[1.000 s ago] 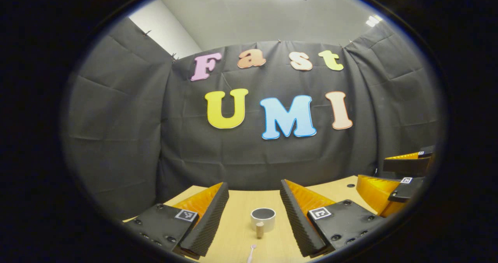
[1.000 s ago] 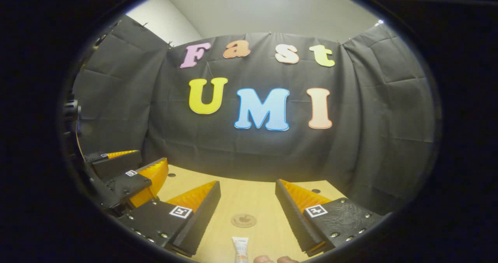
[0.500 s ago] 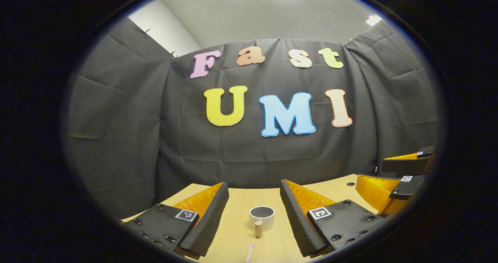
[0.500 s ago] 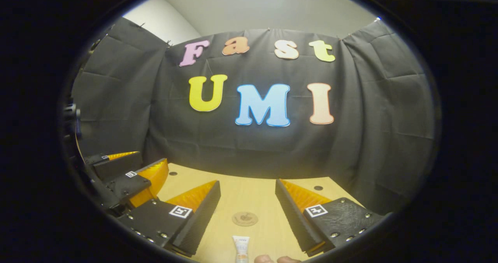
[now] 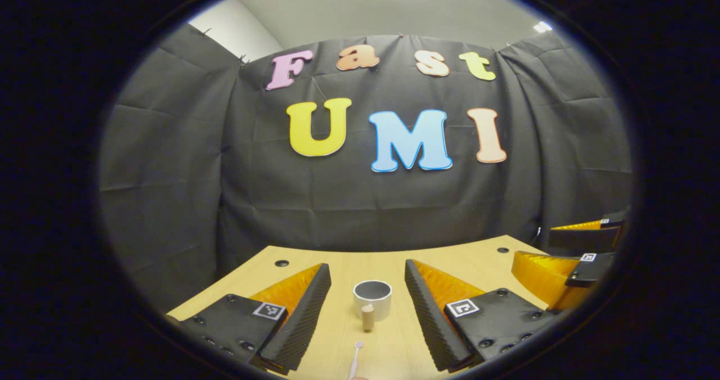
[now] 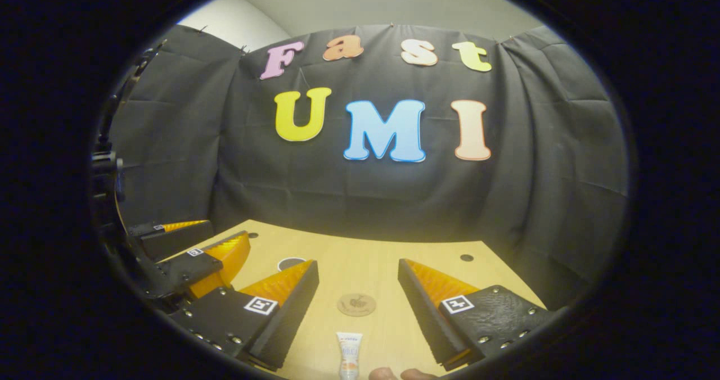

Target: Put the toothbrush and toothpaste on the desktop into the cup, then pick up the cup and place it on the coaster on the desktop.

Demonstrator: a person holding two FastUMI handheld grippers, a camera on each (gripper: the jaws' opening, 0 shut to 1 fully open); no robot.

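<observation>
In the left gripper view a white cup (image 5: pixel 372 297) with a small wooden handle stands on the wooden desktop (image 5: pixel 478 262), straight ahead between the fingers. A white toothbrush (image 5: pixel 355 361) lies nearer, pointing at the cup. My left gripper (image 5: pixel 367 266) is open above the desk and holds nothing. In the right gripper view a white toothpaste tube (image 6: pixel 349 353) lies close in front, with a round brown coaster (image 6: pixel 356 304) just beyond it. My right gripper (image 6: pixel 358 264) is open and holds nothing. The cup's rim (image 6: pixel 291 263) peeks out behind its left finger.
The right gripper (image 5: pixel 565 273) hangs at the right edge of the left gripper view, and the left gripper (image 6: pixel 194 256) at the left of the right gripper view. Small round holes (image 5: pixel 282 263) (image 6: pixel 466 257) mark the desktop near its far edge. Black cloth closes the back.
Both views have tipped downward, so more of the desktop shows and the far edge sits higher. Cup, toothbrush, toothpaste and coaster have not moved on the desk. Both grippers stay open.
</observation>
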